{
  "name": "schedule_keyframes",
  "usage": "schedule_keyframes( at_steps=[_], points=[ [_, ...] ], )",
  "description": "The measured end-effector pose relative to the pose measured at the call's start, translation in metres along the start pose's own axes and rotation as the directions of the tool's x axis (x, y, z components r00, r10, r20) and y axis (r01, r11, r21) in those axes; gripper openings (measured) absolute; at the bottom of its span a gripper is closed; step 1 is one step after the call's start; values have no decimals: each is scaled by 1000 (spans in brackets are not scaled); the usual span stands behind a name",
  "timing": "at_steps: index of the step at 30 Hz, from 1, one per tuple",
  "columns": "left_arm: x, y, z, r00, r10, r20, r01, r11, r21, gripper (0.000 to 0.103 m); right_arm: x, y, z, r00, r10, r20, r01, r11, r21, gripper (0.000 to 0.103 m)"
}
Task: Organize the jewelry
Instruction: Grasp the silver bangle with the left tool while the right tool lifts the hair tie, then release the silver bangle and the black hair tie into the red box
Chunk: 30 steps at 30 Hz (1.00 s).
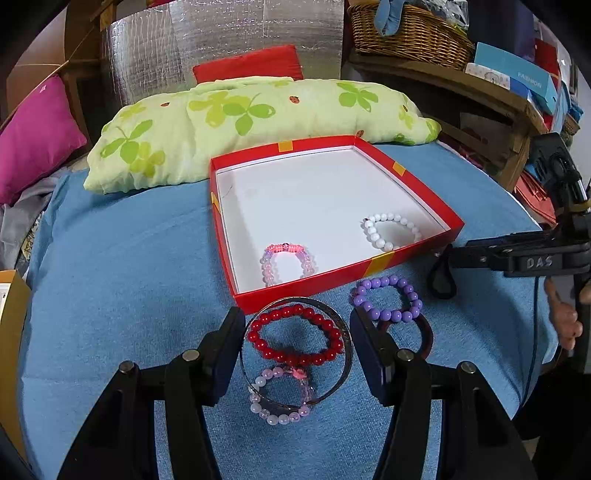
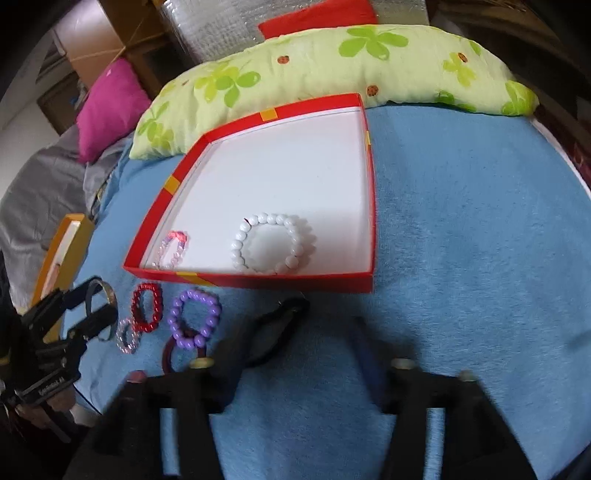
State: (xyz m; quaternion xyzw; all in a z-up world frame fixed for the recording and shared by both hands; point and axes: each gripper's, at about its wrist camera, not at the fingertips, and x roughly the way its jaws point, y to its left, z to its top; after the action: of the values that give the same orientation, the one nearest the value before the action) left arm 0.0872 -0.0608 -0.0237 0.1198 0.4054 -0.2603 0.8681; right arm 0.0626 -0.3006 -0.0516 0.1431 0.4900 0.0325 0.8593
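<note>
My left gripper (image 1: 297, 347) gapes wide around the metal bangle (image 1: 345, 332) and red bracelet (image 1: 295, 338) near the red box (image 1: 314, 286), my blurred right gripper (image 2: 295, 354) spread with nothing held, maroon band (image 1: 424, 332) half hidden under purple bracelet (image 1: 388, 299).

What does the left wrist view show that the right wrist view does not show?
Only the left wrist view shows the wicker basket and the blue carton on the shelf. Only the right wrist view shows the orange box beside the bed and the left gripper from outside. Both show the red box holding the white bracelet, with the purple bracelet and red bracelet outside it.
</note>
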Motion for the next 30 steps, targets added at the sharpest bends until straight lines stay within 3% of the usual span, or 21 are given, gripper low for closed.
schedule_keyframes(
  at_steps=[2,4,6,11,13,16,18,24,27,30],
  points=[
    [0,0,0,1000,-4,-2,4,1000,1,60,7,9,0,1000,-2,13,3,999,-35,57],
    [0,0,0,1000,-4,-3,4,1000,0,60,23,16,-1,999,-47,-17,45,997,-68,34],
    [-1,0,1,1000,0,4,0,1000,1,60,26,24,-1,995,-103,14,104,988,-114,18],
    [-7,3,6,999,0,45,1,1000,-23,60,11,32,-6,998,-66,19,69,983,-172,18],
    [-9,4,10,998,1,64,0,1000,-26,60,-6,35,-7,999,-8,50,17,983,-184,18],
    [-10,5,23,994,15,105,-10,999,-43,60,-38,36,0,985,89,149,-62,983,-175,18],
    [-7,8,35,992,27,126,-19,997,-69,60,-50,35,9,971,109,215,-78,986,-145,18],
    [20,12,67,986,91,139,-72,988,-135,60,-38,32,48,939,96,332,-97,995,-11,18],
    [40,9,75,990,91,104,-75,987,-142,61,-16,28,67,945,83,316,-100,994,40,18],
    [59,6,84,993,85,78,-74,988,-137,61,7,27,81,958,26,286,-46,997,63,18]
  ],
)
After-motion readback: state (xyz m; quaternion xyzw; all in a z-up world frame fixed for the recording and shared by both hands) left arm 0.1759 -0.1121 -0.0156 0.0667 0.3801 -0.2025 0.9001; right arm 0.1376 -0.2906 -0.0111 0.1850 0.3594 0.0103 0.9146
